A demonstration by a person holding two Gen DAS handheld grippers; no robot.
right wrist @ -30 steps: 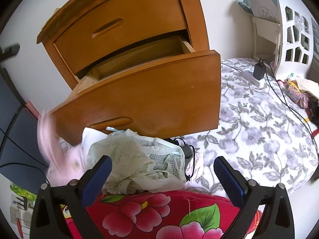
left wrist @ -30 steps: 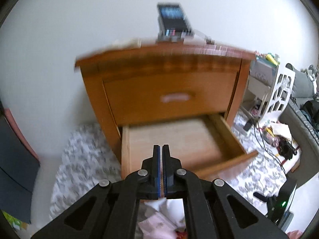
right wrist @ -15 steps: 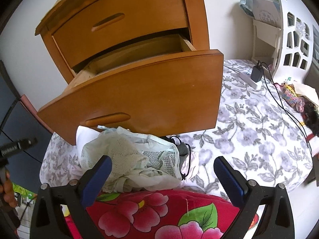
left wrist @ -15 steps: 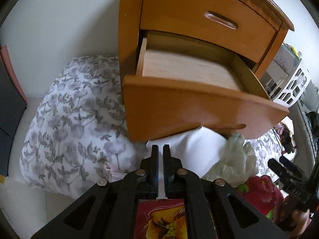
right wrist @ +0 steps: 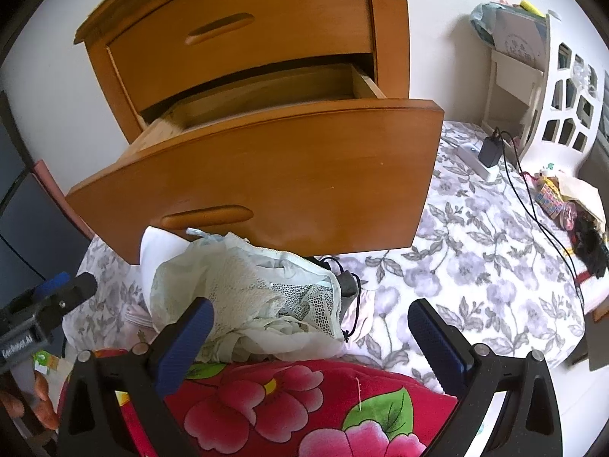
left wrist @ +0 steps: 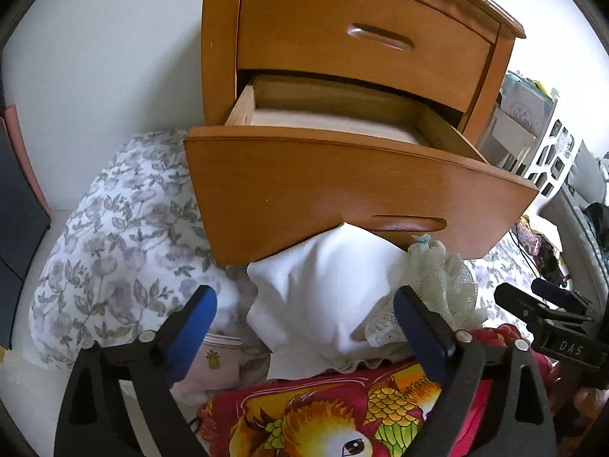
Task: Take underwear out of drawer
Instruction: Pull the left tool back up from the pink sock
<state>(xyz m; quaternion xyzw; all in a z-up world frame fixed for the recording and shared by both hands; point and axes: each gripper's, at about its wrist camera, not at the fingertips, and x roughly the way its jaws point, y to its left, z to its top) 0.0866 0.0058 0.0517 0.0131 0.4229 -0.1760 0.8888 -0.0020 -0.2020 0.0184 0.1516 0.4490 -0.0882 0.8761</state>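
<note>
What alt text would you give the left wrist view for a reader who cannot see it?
The left gripper, jaws opening with nothing pressed between them, hangs over a pile of white and lace garments on a floral blanket. Behind stands a wooden nightstand with its lower drawer pulled open.

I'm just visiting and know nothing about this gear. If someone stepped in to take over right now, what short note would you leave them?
Left gripper: jaws opening, nothing pressed between them, above the white cloth.
Right gripper: open, holding nothing, over the lacy garments.
Lower drawer: pulled out; the part of its inside that shows looks bare.
Clothes pile: on the floral bedding below the drawer front, including a pink piece.
Done: garments seem to be out.
Left: check the drawer's hidden front corner.
</note>
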